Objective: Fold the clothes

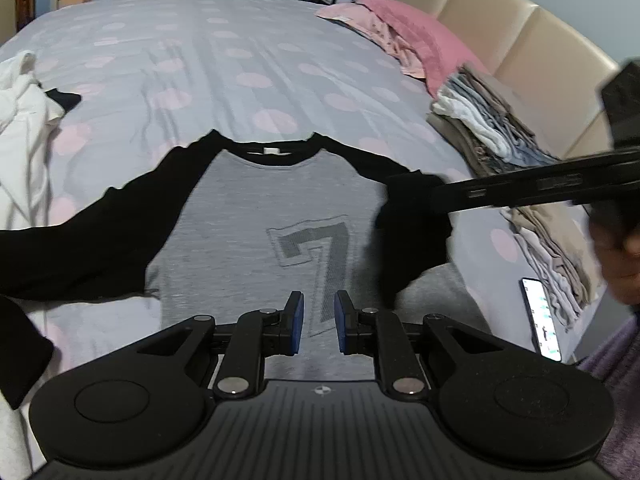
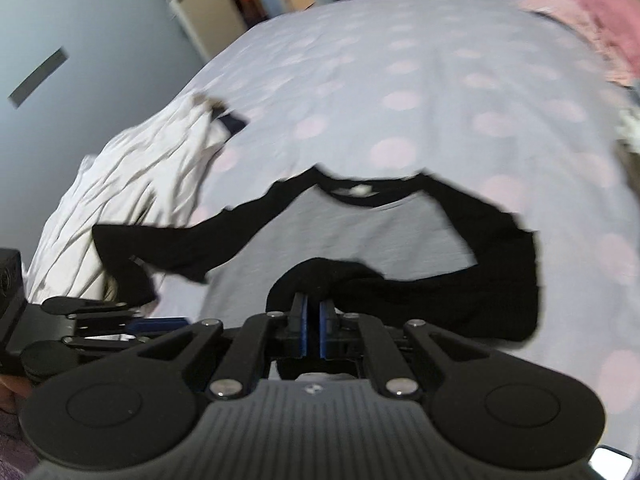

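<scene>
Left gripper: angled down over the lower front of the grey raglan shirt, blue pads parted with a clear gap, nothing between them, released.

Right gripper: tilted down and across the shirt, jaws clenched on the black right sleeve, cloth bunched at the pad tips. Seen from the left wrist view as a blurred black bar entering from the right edge, sleeve end lifted and drawn inward over the shirt's chest. A hand partly visible at that edge.

Shirt laid face up on the spotted bedspread, collar away from the cameras, grey number seven on the front. Left sleeve stretched flat, outward to the side.

No containers in view. Folded clothes stacked along the bed's right side, beside the padded headboard. Pink pillows beyond the stack. White garments heaped on the left. Phone, screen lit, near the bed edge below the stack.
</scene>
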Available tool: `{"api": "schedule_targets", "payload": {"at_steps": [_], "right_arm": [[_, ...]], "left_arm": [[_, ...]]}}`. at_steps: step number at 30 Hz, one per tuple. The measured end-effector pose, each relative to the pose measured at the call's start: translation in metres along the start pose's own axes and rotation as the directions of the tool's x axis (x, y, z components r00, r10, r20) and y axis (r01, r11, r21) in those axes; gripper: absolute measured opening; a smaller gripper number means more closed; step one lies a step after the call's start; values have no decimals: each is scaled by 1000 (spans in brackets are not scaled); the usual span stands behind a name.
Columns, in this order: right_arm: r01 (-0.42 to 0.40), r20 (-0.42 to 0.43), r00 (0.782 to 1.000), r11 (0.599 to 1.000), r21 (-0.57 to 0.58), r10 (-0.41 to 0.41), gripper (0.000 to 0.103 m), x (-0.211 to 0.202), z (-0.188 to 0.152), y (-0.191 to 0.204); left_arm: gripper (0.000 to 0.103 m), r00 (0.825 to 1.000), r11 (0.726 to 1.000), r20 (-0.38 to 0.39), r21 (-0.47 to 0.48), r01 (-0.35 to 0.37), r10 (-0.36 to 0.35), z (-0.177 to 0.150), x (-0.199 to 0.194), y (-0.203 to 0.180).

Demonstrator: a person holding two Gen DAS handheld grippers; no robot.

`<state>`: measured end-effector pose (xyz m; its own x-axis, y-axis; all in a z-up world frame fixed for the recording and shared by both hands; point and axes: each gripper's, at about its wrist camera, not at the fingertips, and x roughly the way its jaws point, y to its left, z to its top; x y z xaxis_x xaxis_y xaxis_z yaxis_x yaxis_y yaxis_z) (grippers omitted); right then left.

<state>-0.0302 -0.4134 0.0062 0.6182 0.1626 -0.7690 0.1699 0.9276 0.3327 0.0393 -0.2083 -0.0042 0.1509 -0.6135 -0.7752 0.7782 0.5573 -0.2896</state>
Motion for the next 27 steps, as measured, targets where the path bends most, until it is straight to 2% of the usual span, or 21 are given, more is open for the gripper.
{"api": "schedule_targets", "payload": {"at_steps": [6,7,8,11,16,22,27], "right_arm": [[-41,-28,999,999,18,41,12,41,6,12],[-45,-27,999,999,26,46,17,44,7,12],[-42,-24,999,999,33,43,26,46,8,11],[-13,-25,1000,998,56,15,28,47,7,4],[62,-38,998,993,101,-58,28,43,1,-19],[117,-29,993,978,173,-114,33,31,-8,-55],[164,-6,986,950,266,-168,35,14,-12,-90]], "left_arm": [[24,1000,1000,-29,30,7,-7,-5,10,-6],[25,999,999,-35,33,9,-8,-7,12,-6],[27,999,999,-41,30,11,-10,-8,15,-6],[29,999,999,-51,37,18,-16,-11,26,-9],[39,998,994,-52,110,26,-21,-16,48,-28],[40,998,980,-60,201,-11,24,-14,86,-53],[37,986,967,-116,239,-87,117,-14,126,-60]]}}
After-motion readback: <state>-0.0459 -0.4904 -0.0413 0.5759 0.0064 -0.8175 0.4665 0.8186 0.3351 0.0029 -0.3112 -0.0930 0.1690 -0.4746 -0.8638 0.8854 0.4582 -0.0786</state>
